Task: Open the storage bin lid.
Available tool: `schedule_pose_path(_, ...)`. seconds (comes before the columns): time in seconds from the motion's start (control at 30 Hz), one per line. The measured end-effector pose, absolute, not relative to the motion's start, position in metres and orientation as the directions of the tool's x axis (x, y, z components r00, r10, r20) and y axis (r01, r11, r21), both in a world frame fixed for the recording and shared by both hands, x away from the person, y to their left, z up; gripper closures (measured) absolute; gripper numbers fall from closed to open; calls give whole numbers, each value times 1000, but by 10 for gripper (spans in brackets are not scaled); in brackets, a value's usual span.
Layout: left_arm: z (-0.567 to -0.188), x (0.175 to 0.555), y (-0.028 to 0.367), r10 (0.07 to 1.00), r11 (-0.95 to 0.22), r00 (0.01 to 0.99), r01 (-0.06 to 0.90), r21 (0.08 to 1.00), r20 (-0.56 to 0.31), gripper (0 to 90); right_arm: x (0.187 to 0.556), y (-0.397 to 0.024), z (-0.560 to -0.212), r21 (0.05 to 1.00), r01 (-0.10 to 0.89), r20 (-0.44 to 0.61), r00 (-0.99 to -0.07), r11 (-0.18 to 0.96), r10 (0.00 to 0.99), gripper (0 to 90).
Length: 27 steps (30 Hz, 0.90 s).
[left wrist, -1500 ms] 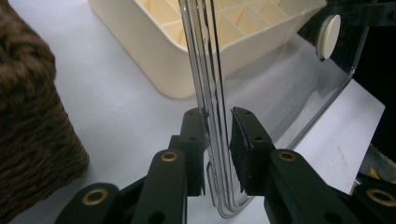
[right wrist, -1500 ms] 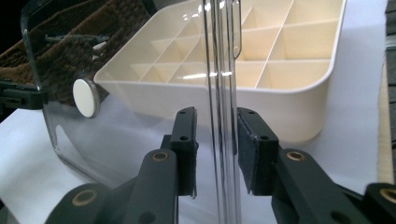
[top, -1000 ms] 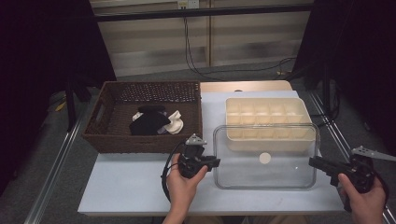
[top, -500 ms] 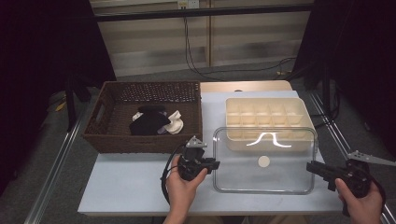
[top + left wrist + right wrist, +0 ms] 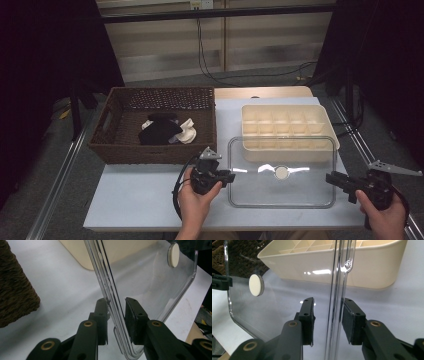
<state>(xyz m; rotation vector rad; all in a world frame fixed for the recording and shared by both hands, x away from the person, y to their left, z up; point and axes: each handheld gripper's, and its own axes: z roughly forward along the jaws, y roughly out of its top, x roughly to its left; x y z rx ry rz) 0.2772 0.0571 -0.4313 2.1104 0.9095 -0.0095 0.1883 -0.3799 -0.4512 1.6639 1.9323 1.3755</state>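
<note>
Clear plastic lid [image 5: 281, 172] lies on the desk [image 5: 135, 200] (before a cream tray [image 5: 285, 130]). Left gripper [image 5: 226, 176] fingers [image 5: 102, 315] and right gripper [image 5: 334, 180] fingers [image 5: 308, 315], just opening, straddle its rims, released.

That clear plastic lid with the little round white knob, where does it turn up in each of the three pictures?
High view: the clear lid lies near the table's front edge, right of centre, before the cream compartment tray.
Left gripper view: its rim runs from top centre down between the jaws.
Right gripper view: its rim stands upright between the jaws.
Shared landmark: the round white knob on the lid.
</note>
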Motion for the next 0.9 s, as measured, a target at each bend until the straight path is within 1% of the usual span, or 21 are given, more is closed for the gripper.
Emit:
schedule_pose_path(0.17, -432, 281, 55, 602, -416, 749, 590, 692, -277, 696, 190, -379, -452, 763, 642, 364, -325, -79, 873, 633)
schedule_pose_path(0.27, -429, 285, 54, 610, -408, 747, 582, 703, -265, 663, 191, -378, -452, 763, 643, 359, -328, -72, 874, 629)
schedule_pose_path(0.37, -429, 286, 54, 616, -400, 740, 589, 702, -270, 668, 191, -377, -453, 763, 643, 352, -327, -67, 877, 624)
schedule_pose_path(0.43, -429, 287, 54, 623, -409, 739, 587, 699, -257, 685, 191, -377, -453, 760, 647, 350, -327, -61, 878, 620)
schedule_pose_path(0.6, -431, 284, 56, 616, -408, 737, 600, 688, -277, 694, 188, -377, -454, 752, 657, 352, -330, -55, 876, 616)
schedule_pose_path(0.67, -431, 283, 57, 610, -397, 734, 609, 687, -298, 698, 187, -377, -453, 753, 656, 351, -328, -56, 877, 616)
schedule_pose_path(0.9, -430, 276, 60, 606, -416, 739, 611, 674, -296, 694, 189, -375, -455, 747, 663, 354, -334, -49, 874, 595)
